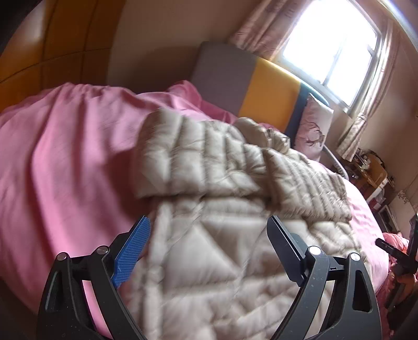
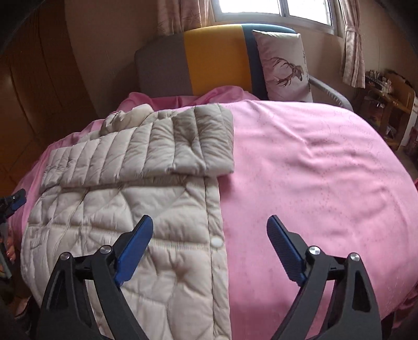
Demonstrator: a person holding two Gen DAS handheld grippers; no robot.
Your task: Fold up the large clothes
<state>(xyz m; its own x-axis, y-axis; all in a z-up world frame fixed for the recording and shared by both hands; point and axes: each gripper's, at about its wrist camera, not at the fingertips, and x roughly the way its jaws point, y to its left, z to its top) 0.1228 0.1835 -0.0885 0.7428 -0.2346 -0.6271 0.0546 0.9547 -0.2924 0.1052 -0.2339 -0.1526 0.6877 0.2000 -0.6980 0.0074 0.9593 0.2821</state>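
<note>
While both tools hang over the bed, each stands spread wide with nothing gripped. The left tool hovers above the beige quilted jacket, its fingers apart over the padded body without pressing on it; that view is blurred. The right tool has one finger above the jacket's snap-button edge and the other above bare pink bedspread, touching neither as far as can be seen.

The jacket lies flat on the bedspread, filling the right wrist view from 12 round to 8 o'clock of the right tool. One sleeve is folded across the body, lying crosswise at about 11 o'clock. At 12 o'clock beyond it stands a grey, yellow and blue headboard, with a deer-print pillow leaning at 1 o'clock under a curtained window. The left tool's tip shows at 9 o'clock.
</note>
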